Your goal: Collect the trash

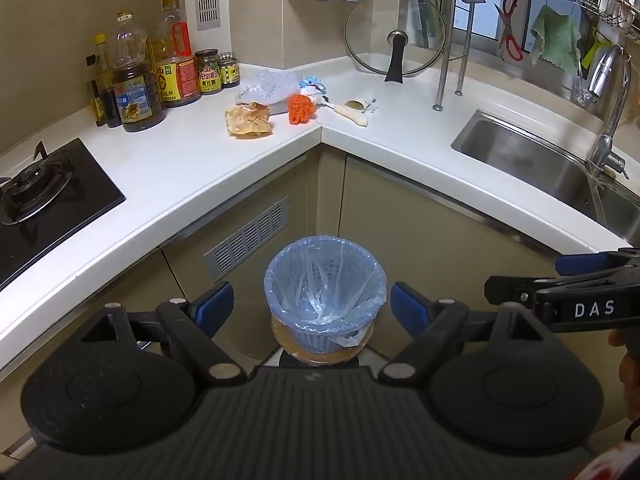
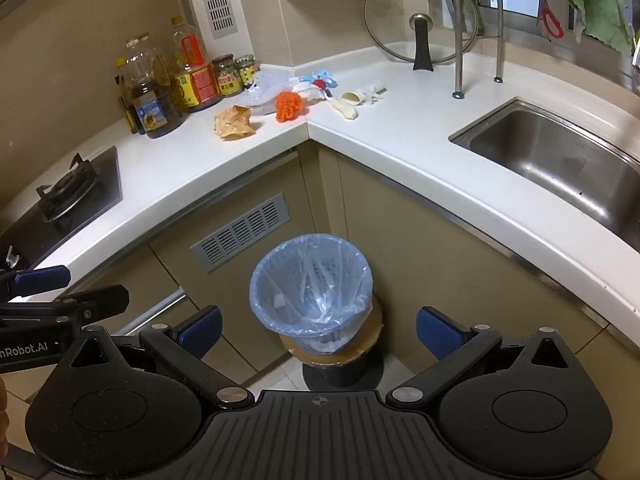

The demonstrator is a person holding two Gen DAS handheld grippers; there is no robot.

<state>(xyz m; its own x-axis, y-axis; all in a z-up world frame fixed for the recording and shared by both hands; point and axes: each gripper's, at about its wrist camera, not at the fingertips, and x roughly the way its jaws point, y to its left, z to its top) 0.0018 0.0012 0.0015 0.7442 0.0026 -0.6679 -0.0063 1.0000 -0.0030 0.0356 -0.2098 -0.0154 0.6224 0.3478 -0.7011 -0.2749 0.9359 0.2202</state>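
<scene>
A: In the kitchen corner, a white L-shaped worktop (image 1: 192, 168), hob to the left, sink (image 1: 540, 160) to the right.

B: Below the corner, on the floor stand, a bin (image 1: 325, 292) lined with a blue bag, apparently empty so far.

A: Trash heaped at the worktop's inner corner, well above and beyond the bin: clear plastic wrap (image 1: 267, 87), tan crumpled bag (image 1: 249, 119), orange net (image 1: 301, 109), pale tube (image 1: 352, 114), with small blue-and-white scraps behind.

B: Left tongs (image 1: 312, 308) spread wide, nothing between. Right tongs (image 2: 319, 330) likewise wide and empty. Both angled down over the bin, far short of the heap.

A: Heap straight ahead and up from both. Tan bag on the heap's left side, likely nearer the left tongs; tube on the right side, likely nearer the right ones.

B: Tube's long axis running diagonally, far-left to near-right. Probably best gripped across that line.

A: Nothing collected yet, judging by the bare liner.
</scene>
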